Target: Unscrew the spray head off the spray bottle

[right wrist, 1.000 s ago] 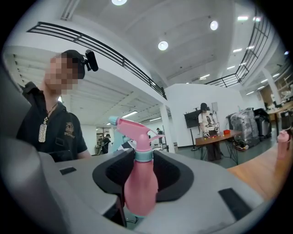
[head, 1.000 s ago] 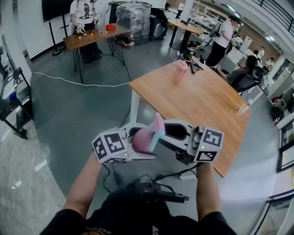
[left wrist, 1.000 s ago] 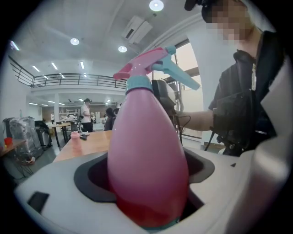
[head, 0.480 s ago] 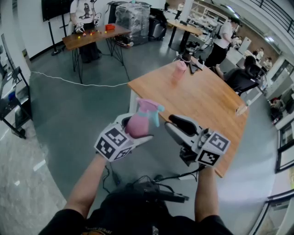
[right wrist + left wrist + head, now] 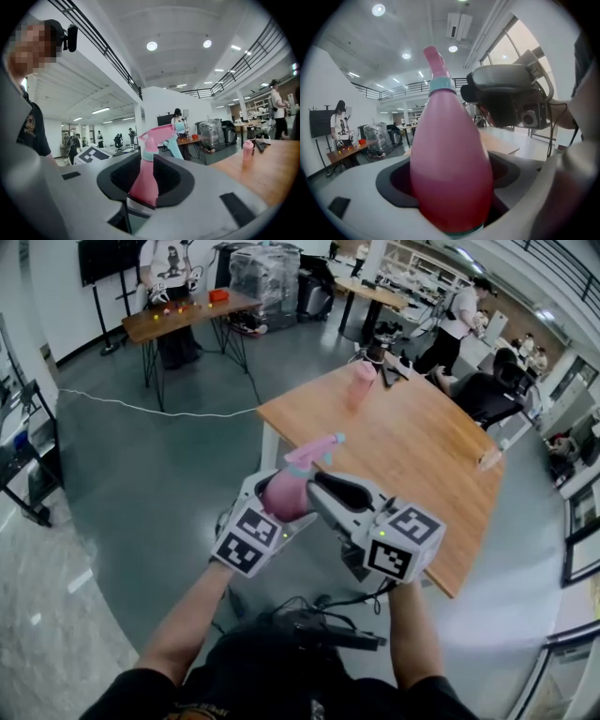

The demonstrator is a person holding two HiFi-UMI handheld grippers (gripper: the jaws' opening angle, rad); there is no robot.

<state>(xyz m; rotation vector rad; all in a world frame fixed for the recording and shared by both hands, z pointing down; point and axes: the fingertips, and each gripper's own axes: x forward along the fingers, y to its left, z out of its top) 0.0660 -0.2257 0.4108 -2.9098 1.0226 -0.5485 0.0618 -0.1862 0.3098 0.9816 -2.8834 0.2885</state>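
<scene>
A pink spray bottle (image 5: 283, 493) with a teal collar and a pink-and-teal spray head (image 5: 314, 454) is held up in front of me. My left gripper (image 5: 272, 510) is shut on its wide lower body (image 5: 450, 164). My right gripper (image 5: 323, 488) lies against the bottle's right side, just below the head. In the right gripper view the tapered pink neck (image 5: 146, 178) sits between the jaws, which are closing on it and meet it at both sides. The spray head (image 5: 161, 136) sticks out beyond them. The right gripper (image 5: 506, 101) also shows beside the bottle's top.
A wooden table (image 5: 422, 456) stands ahead and to the right, with a pink cup (image 5: 362, 382) and dark items at its far end. Grey floor lies below the grippers, with a white cable across it. Another table (image 5: 178, 315) and people are farther back.
The right gripper has swung left from open air onto the bottle's neck and narrowed its jaws. The left gripper has tilted the bottle so that its head points up and to the right.
</scene>
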